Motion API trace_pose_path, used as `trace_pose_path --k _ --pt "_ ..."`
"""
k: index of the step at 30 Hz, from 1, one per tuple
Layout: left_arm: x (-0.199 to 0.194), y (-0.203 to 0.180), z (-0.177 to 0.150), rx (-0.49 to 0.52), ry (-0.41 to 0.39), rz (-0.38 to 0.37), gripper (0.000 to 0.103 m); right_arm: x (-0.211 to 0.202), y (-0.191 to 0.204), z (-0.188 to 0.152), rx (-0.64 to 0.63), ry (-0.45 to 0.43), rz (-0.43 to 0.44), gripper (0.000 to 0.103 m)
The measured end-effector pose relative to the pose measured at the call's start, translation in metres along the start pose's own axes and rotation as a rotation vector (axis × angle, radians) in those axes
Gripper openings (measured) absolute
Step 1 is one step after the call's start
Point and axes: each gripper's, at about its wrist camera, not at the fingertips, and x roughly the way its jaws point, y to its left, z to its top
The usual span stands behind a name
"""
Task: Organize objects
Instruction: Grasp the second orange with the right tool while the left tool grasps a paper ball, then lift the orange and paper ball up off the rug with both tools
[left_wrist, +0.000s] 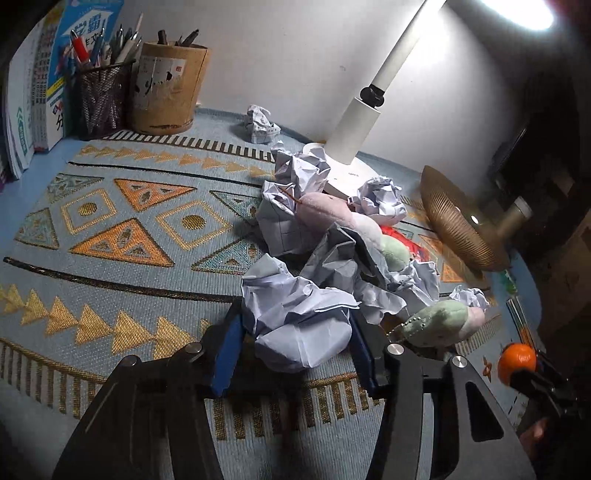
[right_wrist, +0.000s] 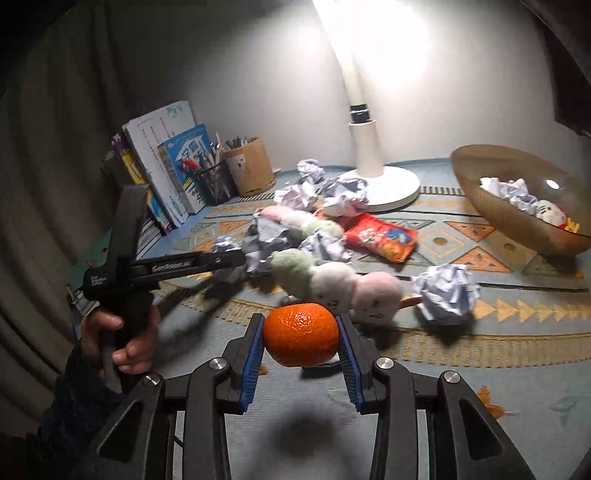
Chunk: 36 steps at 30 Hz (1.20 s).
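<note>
Woven cloth mat (left_wrist: 110, 258), crumpled paper ball (left_wrist: 299, 325), dimpled glossy orange (right_wrist: 301, 334)

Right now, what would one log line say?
left fingers: closing round crumpled paper | right fingers: gripping orange, lifted off table mat

Both wrist cameras look down, close, sharing the lamp (left_wrist: 347, 155) (right_wrist: 384, 184).

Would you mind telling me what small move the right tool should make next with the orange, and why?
Probably carry the orange right and away toward the brown bowl. The right tool already clamps it clear of the patterned cloth, and the bowl already holds crumpled paper and a small plush, so it looks like the collection spot. The left tool is busy closing on a paper ball.
</note>
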Motion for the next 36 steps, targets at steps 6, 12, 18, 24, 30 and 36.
trace_pose_path --k 6,12,18,24,30,36 --pt "-0.042 -0.037 -0.015 0.057 -0.107 -0.041 0.050 -0.031 -0.071 0.000 0.124 -0.039 -0.175 0.038" --pt "-0.048 -0.089 -0.030 0.149 -0.153 -0.214 0.050 -0.029 -0.105 -0.010 0.124 0.057 -0.251 0.038" --pt "-0.028 -0.091 -0.044 0.115 -0.103 -0.288 0.050 -0.022 -0.114 -0.023 0.137 0.091 -0.204 0.038" --pt "-0.024 -0.089 -0.045 0.108 -0.100 -0.266 0.050 -0.017 -0.117 -0.025 0.156 0.119 -0.154 0.043" --pt "-0.023 -0.097 -0.048 0.150 -0.099 -0.243 0.051 -0.012 -0.103 -0.026 0.085 0.130 -0.185 0.043" --pt "-0.024 -0.095 -0.048 0.143 -0.102 -0.249 0.051 -0.011 -0.104 -0.027 0.084 0.134 -0.184 0.043"
